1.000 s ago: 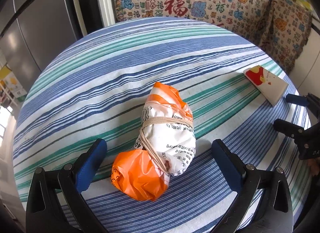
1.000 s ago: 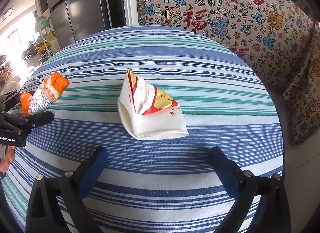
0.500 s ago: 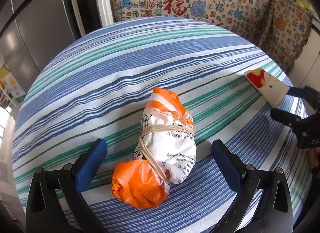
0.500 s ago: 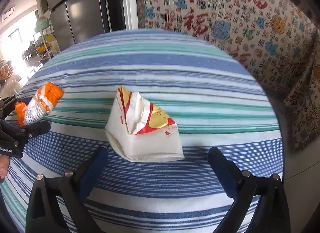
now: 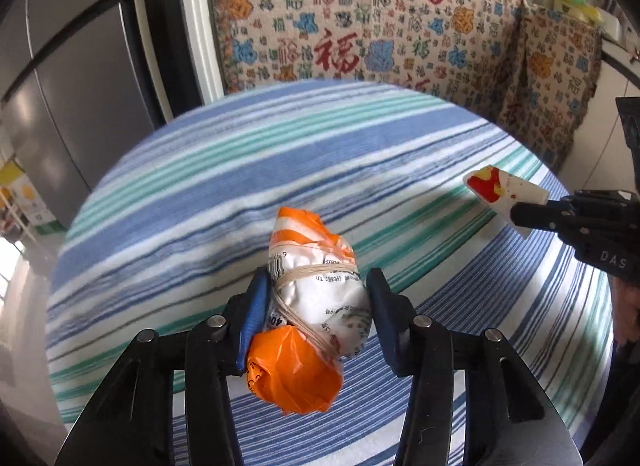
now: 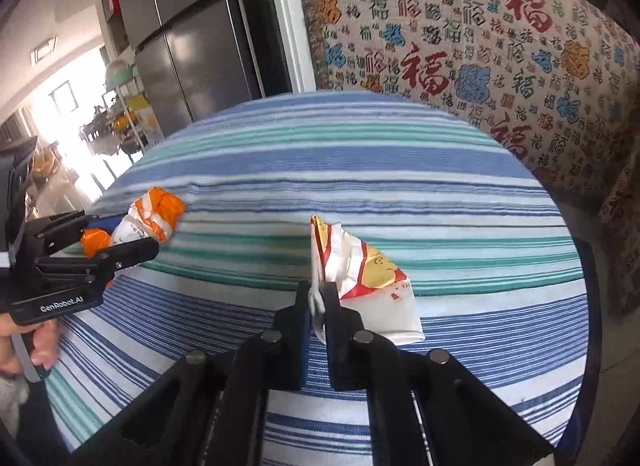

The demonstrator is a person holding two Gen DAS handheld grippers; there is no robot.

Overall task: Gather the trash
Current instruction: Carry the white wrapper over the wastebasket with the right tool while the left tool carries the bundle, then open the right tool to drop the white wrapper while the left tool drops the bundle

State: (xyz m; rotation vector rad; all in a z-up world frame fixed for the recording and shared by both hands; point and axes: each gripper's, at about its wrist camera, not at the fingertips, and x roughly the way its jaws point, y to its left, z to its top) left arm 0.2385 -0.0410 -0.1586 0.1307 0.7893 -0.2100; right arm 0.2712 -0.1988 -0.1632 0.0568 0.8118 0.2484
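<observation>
Left gripper closing around orange bundle; right gripper pinches white wrapper

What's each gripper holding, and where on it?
Left gripper, jaws closing: orange-and-white bundle, pinched across its tied middle. Right gripper: white paper bag, by its left edge.

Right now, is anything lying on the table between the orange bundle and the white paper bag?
No. In the right wrist view, only bare striped tablecloth lies between the orange bundle and the white paper bag.
</observation>
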